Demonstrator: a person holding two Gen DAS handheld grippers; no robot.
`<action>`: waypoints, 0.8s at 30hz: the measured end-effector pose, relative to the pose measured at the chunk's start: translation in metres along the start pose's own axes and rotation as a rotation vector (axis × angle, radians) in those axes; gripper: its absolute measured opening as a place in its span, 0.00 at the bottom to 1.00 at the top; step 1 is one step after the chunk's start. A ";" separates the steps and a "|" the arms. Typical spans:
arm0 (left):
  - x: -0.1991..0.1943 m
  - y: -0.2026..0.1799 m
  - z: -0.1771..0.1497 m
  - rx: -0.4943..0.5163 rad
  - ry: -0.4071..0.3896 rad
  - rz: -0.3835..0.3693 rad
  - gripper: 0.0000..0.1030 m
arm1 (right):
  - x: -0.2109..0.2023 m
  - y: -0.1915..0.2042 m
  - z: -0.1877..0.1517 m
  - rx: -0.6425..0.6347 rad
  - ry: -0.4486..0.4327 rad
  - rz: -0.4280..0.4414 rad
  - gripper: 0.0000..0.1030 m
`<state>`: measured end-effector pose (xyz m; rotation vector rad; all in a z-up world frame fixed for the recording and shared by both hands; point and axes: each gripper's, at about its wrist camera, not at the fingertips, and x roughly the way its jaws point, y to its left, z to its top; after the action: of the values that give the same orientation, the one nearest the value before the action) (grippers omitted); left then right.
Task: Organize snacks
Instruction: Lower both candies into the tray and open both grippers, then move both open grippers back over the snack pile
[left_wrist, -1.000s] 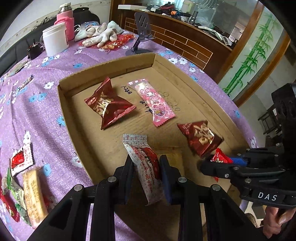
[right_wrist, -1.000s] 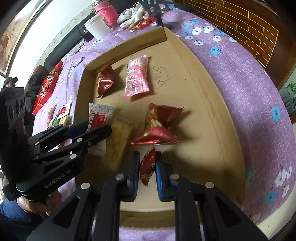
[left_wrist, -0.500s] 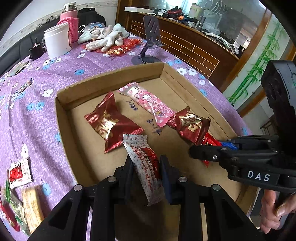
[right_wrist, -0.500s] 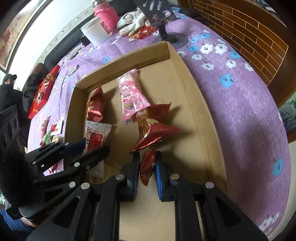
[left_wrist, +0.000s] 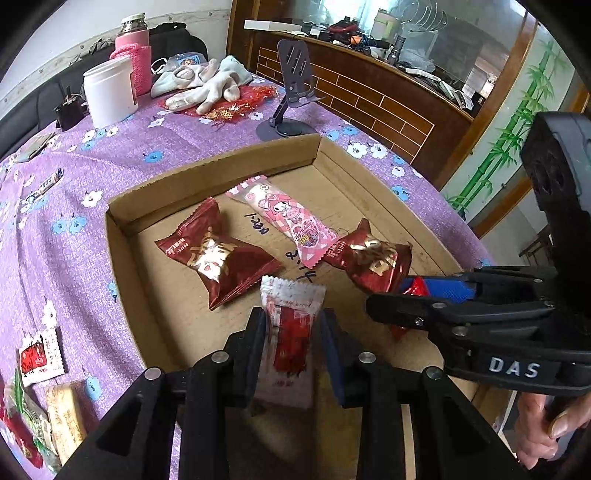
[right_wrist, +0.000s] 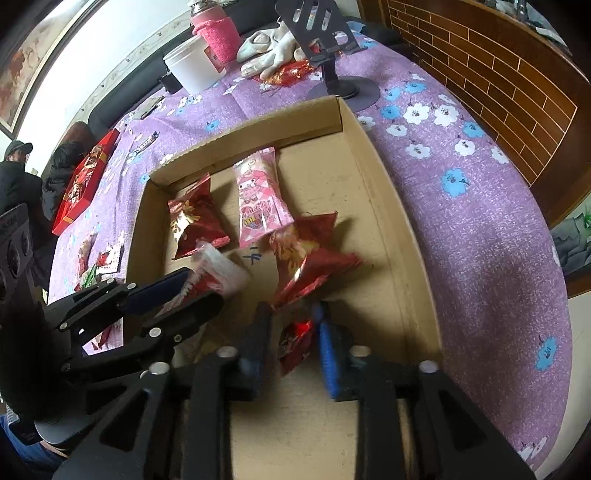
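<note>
The right claw (right_wrist: 291, 350) has just been opening, so the small red packet (right_wrist: 293, 345) between its fingers hangs loose, probably to drop into the cardboard box (right_wrist: 384, 236). The left claw (left_wrist: 293, 343) pinches a white-and-red packet (left_wrist: 290, 332) above the box floor. Farther in, three snacks lie together; others wait on the counter (left_wrist: 66, 206).

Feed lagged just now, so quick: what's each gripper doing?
Left gripper: jaws just eased slightly; white-and-red snack packet between them, grip unclear.
Right gripper: jaws just opened; small red packet loose between them.
</note>
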<state>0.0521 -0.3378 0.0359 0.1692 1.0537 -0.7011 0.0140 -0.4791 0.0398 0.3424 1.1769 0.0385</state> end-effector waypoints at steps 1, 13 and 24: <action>-0.001 0.001 0.000 -0.002 0.000 -0.004 0.30 | -0.002 0.000 0.000 0.000 -0.004 -0.002 0.32; -0.035 0.004 -0.001 -0.014 -0.058 -0.010 0.39 | -0.040 0.013 -0.011 -0.019 -0.087 -0.027 0.39; -0.079 0.035 -0.024 -0.058 -0.105 0.037 0.39 | -0.057 0.057 -0.018 -0.045 -0.127 0.002 0.61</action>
<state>0.0317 -0.2646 0.0829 0.1004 0.9672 -0.6389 -0.0158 -0.4328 0.1011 0.3018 1.0483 0.0443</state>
